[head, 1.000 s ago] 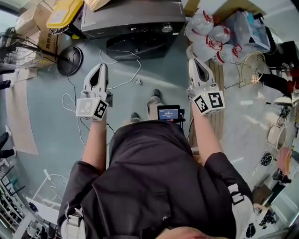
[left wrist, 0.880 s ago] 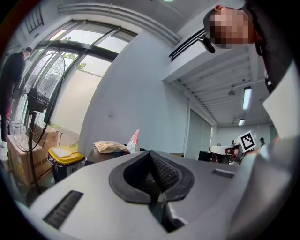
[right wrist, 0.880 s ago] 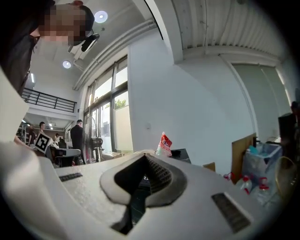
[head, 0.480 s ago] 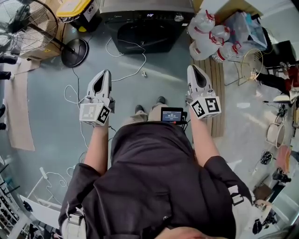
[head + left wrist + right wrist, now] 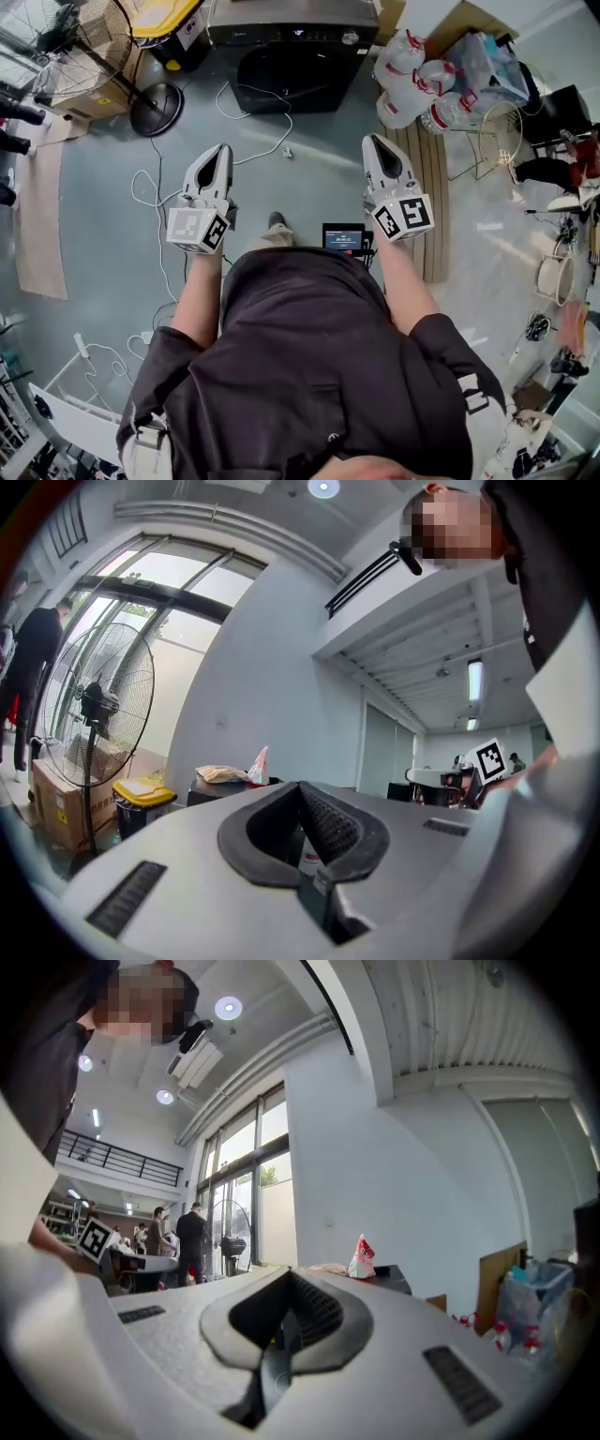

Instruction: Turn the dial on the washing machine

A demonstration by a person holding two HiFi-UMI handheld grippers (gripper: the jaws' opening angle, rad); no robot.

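The dark front-loading washing machine stands at the far end of the floor, its round silver dial at the right of the control panel. My left gripper and right gripper are held out side by side at waist height, well short of the machine and pointing toward it. Both are shut with nothing between the jaws. In the left gripper view the gripper aims at the machine's top, and the right gripper sees it with a red-and-white bag on it.
A standing fan with round base and a yellow-lidded bin are left of the machine. Water jugs, a wooden pallet and a wire basket lie to the right. White cables trail across the floor.
The view has swung so the machine sits squarer at the top and the fan shows fully. Both grippers have drifted slightly lower and closer together, still shut.
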